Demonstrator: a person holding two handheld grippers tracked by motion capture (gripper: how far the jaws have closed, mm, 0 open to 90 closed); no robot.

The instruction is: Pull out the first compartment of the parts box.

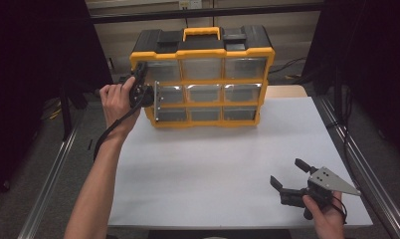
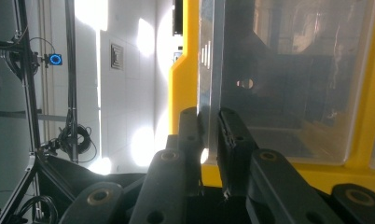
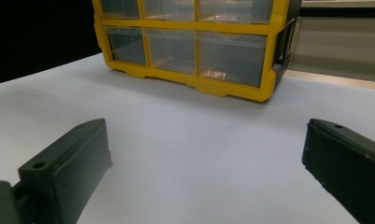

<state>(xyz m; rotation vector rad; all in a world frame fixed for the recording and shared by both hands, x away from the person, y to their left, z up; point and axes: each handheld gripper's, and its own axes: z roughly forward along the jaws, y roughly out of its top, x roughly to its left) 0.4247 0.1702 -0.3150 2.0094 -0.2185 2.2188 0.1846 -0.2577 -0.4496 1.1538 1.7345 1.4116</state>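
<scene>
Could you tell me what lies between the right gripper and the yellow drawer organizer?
Nothing: the high view shows bare white table between the right gripper and the organizer; the right gripper view agrees.

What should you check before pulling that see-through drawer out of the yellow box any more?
1. Left gripper pinched on the clear drawer's front: ok.
2. Drawer already partly out of the yellow organizer: ok.
3. Organizer standing upright on the white table: ok.
4. Right gripper open and resting away from the organizer: ok.
5. Organizer braced against sliding: not ok, nothing holds it.
6. Anything inside the drawer: cannot tell.
</scene>
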